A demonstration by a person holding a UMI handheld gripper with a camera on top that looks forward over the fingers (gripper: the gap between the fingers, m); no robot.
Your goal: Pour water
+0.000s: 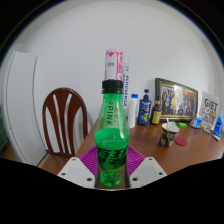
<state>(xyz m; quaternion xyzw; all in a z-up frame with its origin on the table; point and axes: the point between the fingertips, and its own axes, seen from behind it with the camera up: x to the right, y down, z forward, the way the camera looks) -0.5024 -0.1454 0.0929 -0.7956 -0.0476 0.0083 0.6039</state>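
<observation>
A green plastic bottle [112,130] with a black cap stands upright between my fingers, filling the middle of the view. My gripper [112,163] is shut on its lower body; the magenta pads [90,160] press against it on both sides. The bottle appears lifted above the wooden table [150,150]. A small glass cup [166,136] with a light lid stands on the table beyond and right of the bottle.
A wooden chair [63,120] stands at the table's left. At the back right are a framed picture [177,99], a dark bottle [145,108], a white bottle [133,110], a tall pink and white box [116,68], a red cup [182,135] and boxes [209,108].
</observation>
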